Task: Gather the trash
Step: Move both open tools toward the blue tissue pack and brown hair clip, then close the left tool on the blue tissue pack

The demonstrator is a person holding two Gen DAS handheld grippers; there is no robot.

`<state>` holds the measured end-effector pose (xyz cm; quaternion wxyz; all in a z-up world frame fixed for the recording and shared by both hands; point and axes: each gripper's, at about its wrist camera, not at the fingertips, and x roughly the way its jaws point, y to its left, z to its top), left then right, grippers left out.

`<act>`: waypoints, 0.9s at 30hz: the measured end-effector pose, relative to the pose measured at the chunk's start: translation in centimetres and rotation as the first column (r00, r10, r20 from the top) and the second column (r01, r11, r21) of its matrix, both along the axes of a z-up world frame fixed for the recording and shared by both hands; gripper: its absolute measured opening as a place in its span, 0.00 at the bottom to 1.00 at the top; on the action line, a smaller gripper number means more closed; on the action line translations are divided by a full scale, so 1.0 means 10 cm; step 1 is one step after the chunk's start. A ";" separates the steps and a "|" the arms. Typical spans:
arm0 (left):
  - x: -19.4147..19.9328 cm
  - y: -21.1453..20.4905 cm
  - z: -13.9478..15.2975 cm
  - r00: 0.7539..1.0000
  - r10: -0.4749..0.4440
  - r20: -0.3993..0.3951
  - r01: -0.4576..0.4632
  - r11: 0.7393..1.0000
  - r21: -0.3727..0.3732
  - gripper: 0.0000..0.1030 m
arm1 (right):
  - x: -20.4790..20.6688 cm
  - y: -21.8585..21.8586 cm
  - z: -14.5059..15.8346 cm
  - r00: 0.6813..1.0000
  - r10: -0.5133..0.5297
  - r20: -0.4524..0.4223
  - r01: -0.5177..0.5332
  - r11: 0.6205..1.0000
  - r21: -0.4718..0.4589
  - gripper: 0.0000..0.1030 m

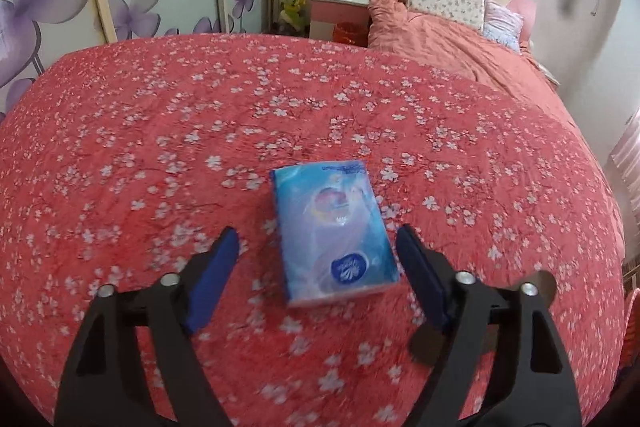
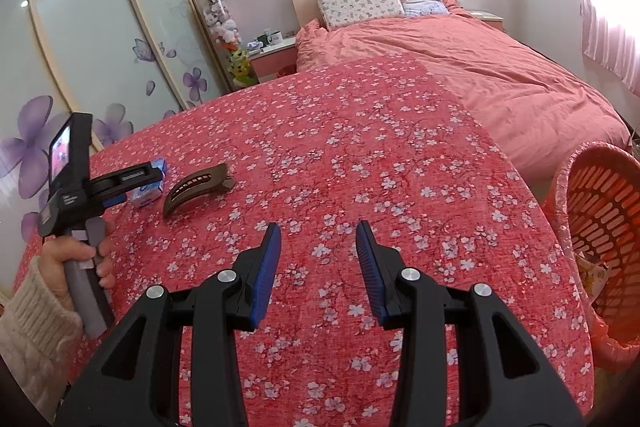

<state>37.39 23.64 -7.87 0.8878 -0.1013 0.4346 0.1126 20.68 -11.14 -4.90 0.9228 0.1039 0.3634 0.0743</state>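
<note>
- On the red cloth with small white blossoms (image 1: pixel 160 147) that covers the surface, I see a blue plastic-wrapped tissue pack (image 1: pixel 334 231) lying flat, its long side running away from my left camera.
- My left claw (image 1: pixel 318 239) hangs over that pack, released: the blue pads (image 1: pixel 212 283) stand wide on either side of its near end, and neither pad touches the wrapper.
- From the right camera I see the same pack (image 2: pixel 150 193) at the far left of the cloth, half hidden behind the left rig's black body.
- Just beside the pack, to its right, lies a dark brown curved hair clip with a slotted back (image 2: pixel 196 193); the two sit close, and I cannot tell whether they touch.
- A hand (image 2: pixel 76 263) in a cream knitted sleeve (image 2: pixel 32 339) grips the grey handle of the left rig.
- My right claw (image 2: pixel 318 251) points down at a bare stretch of cloth, well apart from pack and clip; its jaws stand partly apart with nothing between them.
- At the right edge of the surface I see an orange slotted plastic basket lined with a thin pink bag (image 2: pixel 600 223), with some paper scraps at its bottom.
- Beyond the surface I see a bed with a pink quilt (image 2: pixel 500 75) and two pillows against the headboard.
</note>
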 end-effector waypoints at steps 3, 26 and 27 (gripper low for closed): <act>0.05 0.03 -0.02 1.000 0.012 -0.006 -0.012 1.000 0.015 0.58 | 0.01 0.03 0.00 1.000 0.003 -0.001 -0.003 1.000 -0.001 0.39; -0.33 0.80 -0.09 0.999 0.044 -0.014 -0.043 0.996 0.076 0.51 | 0.37 1.12 -0.04 0.977 0.211 -0.020 -0.210 0.977 0.040 0.39; -0.33 0.81 -0.09 0.999 0.044 -0.013 -0.043 0.996 0.075 0.51 | 0.41 1.19 -0.05 0.975 0.223 -0.020 -0.222 0.974 0.047 0.39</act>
